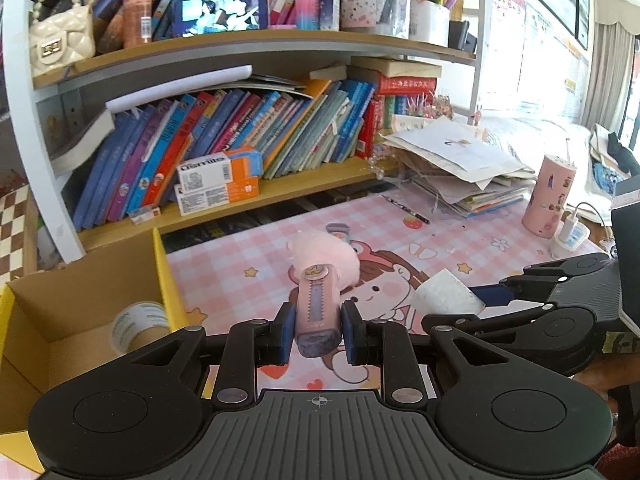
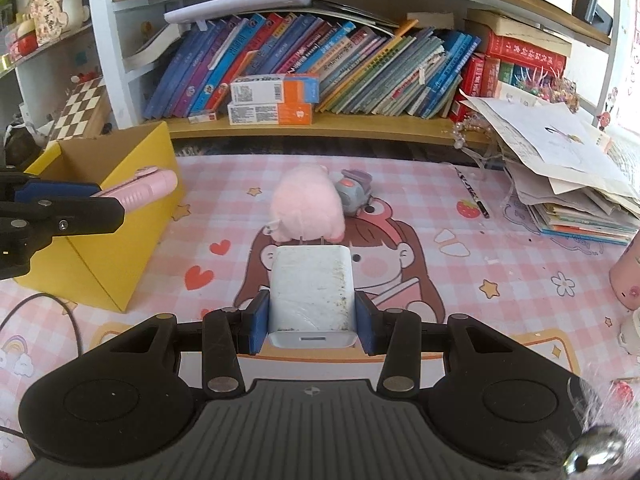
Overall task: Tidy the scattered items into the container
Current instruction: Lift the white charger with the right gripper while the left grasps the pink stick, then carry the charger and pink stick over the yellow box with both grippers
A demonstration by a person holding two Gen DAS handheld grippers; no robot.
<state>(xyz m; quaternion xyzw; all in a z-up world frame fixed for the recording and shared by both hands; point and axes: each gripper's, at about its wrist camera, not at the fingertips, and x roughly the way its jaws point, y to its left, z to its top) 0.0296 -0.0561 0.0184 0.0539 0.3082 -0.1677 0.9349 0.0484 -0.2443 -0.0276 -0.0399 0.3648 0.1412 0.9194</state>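
My left gripper is shut on a pink correction-tape-like case, held above the desk mat just right of the yellow cardboard box; a tape roll lies inside the box. My right gripper is shut on a white charger block, held above the mat. A pink plush and a small grey toy lie on the mat ahead. In the right wrist view the left gripper with the pink case is beside the box.
A bookshelf with books and toothpaste boxes stands behind. A paper and book pile sits at right, a pen beside it. A pink cup and white plug stand at far right.
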